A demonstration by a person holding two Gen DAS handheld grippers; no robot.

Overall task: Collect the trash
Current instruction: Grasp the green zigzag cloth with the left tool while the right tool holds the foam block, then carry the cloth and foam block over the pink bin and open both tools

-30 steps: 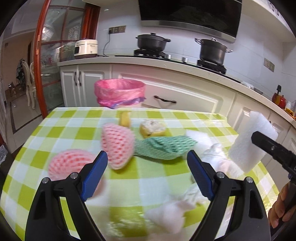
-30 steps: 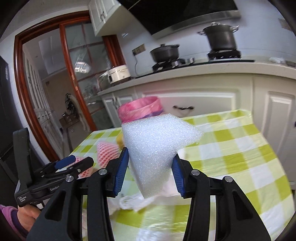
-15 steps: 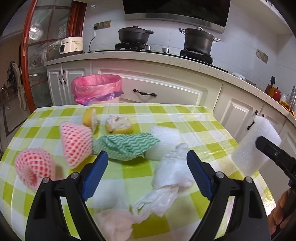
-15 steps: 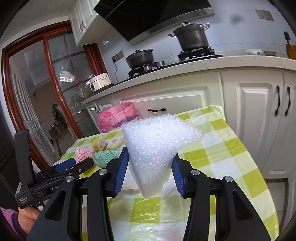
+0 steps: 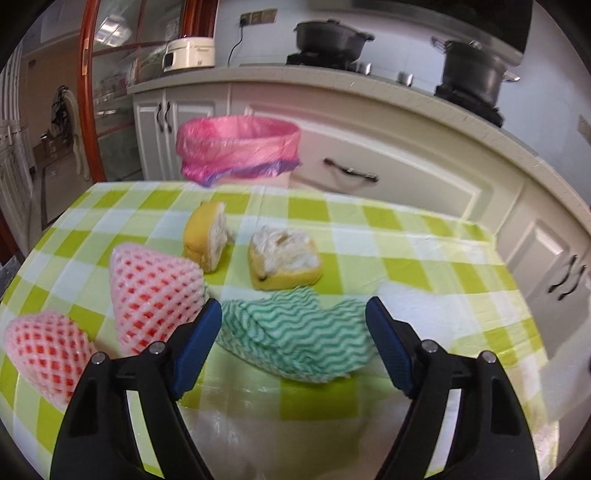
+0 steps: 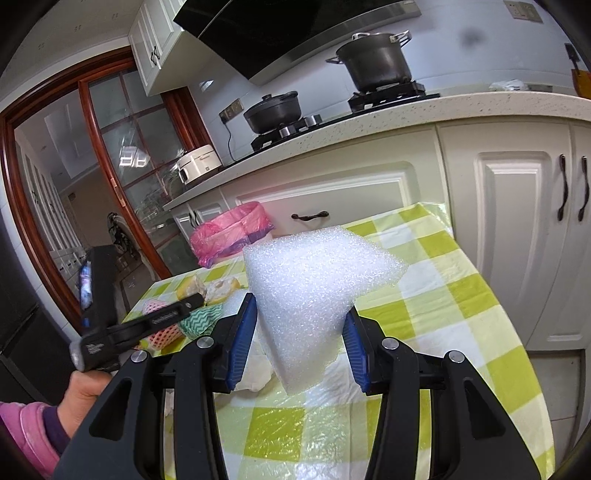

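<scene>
My left gripper (image 5: 293,328) is open, its jaws either side of a green zigzag cloth (image 5: 299,336) on the checked table (image 5: 406,236). Two pink foam fruit nets (image 5: 155,291) (image 5: 44,350) lie to its left. Two yellow fruit peel pieces (image 5: 207,236) (image 5: 282,258) lie beyond. A bin with a pink bag (image 5: 238,147) stands behind the table's far edge. My right gripper (image 6: 299,339) is shut on a white foam sheet (image 6: 310,284), held above the table's right side. The left gripper also shows in the right wrist view (image 6: 147,325).
White kitchen cabinets (image 5: 406,177) and a counter with two black pots (image 5: 328,35) run behind the table. A wood-framed glass door (image 5: 110,92) is at the left. White crumpled wrap (image 6: 255,369) lies on the table below my right gripper.
My left gripper has moved forward and down over the table until the green cloth lies between its jaws. My right gripper keeps its hold on the foam sheet and has shifted slightly.
</scene>
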